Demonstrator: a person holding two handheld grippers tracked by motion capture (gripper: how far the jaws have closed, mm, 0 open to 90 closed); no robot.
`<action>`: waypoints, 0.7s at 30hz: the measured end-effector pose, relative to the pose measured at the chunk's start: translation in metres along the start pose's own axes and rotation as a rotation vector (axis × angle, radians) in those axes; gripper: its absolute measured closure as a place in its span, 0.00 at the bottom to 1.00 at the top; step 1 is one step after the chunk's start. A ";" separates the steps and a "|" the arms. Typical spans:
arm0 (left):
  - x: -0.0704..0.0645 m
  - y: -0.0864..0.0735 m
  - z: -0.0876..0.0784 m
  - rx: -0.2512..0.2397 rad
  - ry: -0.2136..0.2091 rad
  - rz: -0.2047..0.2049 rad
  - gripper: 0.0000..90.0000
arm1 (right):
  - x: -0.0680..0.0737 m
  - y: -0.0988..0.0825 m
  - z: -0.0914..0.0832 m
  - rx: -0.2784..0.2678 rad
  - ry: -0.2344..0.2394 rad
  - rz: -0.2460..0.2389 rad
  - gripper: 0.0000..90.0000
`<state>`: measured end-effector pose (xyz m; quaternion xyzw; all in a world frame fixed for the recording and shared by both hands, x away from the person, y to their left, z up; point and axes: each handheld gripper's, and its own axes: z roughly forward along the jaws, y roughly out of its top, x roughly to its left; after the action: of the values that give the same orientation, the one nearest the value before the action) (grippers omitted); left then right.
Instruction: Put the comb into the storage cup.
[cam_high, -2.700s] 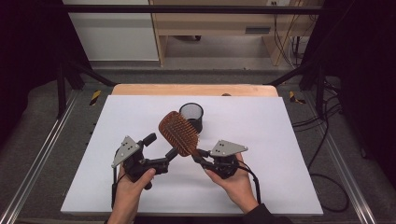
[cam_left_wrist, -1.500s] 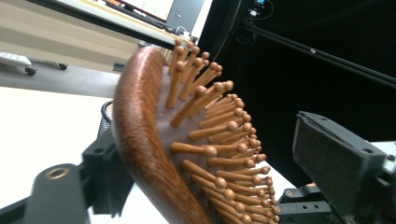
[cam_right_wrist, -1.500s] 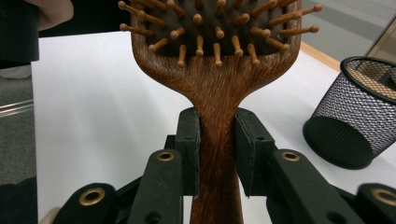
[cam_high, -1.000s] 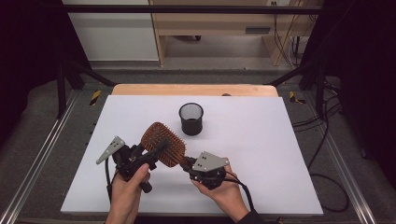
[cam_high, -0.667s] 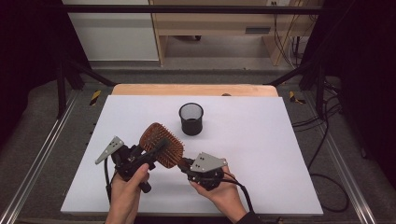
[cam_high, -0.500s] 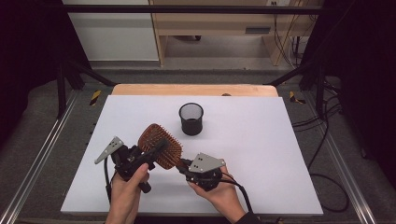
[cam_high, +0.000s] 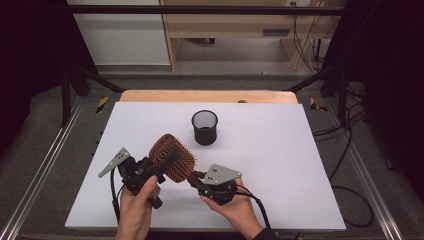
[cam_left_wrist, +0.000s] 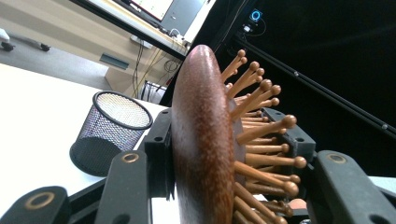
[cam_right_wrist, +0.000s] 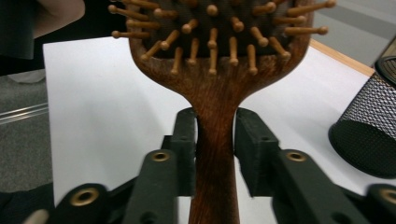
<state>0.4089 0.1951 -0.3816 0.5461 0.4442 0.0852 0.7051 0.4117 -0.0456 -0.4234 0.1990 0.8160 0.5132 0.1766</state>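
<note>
A brown wooden hairbrush (cam_high: 172, 157) with ball-tipped pins is held above the near-left part of the white table. My left gripper (cam_high: 162, 165) has its jaws around the brush head (cam_left_wrist: 201, 140), one pad on the smooth back, the other against the pin tips; these jaws have just been closing. My right gripper (cam_high: 192, 176) grips the handle (cam_right_wrist: 215, 177) just below the head, pads against both sides, and its jaws have just been opening slightly. A black mesh cup (cam_high: 204, 127) stands upright beyond the brush.
The white tabletop (cam_high: 280, 165) stretches wide to the right, with a wooden strip (cam_high: 210, 96) along its far edge. Metal rails (cam_high: 45, 165) run beside the table. Cables (cam_high: 345, 150) lie on the floor at the right.
The brush and both grippers have come from near the cup toward the near-left. Over the last second the hands held still while the left jaws drew in on the brush head.
</note>
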 end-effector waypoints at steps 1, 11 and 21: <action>0.000 0.000 0.000 -0.005 0.002 -0.006 0.56 | -0.001 0.000 0.000 0.001 -0.007 0.004 0.71; 0.012 0.012 -0.013 -0.074 0.065 0.004 0.56 | -0.008 -0.002 -0.003 0.021 -0.010 0.037 0.51; 0.021 0.023 -0.027 -0.140 0.147 0.031 0.56 | -0.021 -0.010 0.004 0.068 -0.073 0.144 0.25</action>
<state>0.4104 0.2360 -0.3735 0.4945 0.4791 0.1667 0.7058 0.4306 -0.0572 -0.4318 0.2816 0.8095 0.4891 0.1618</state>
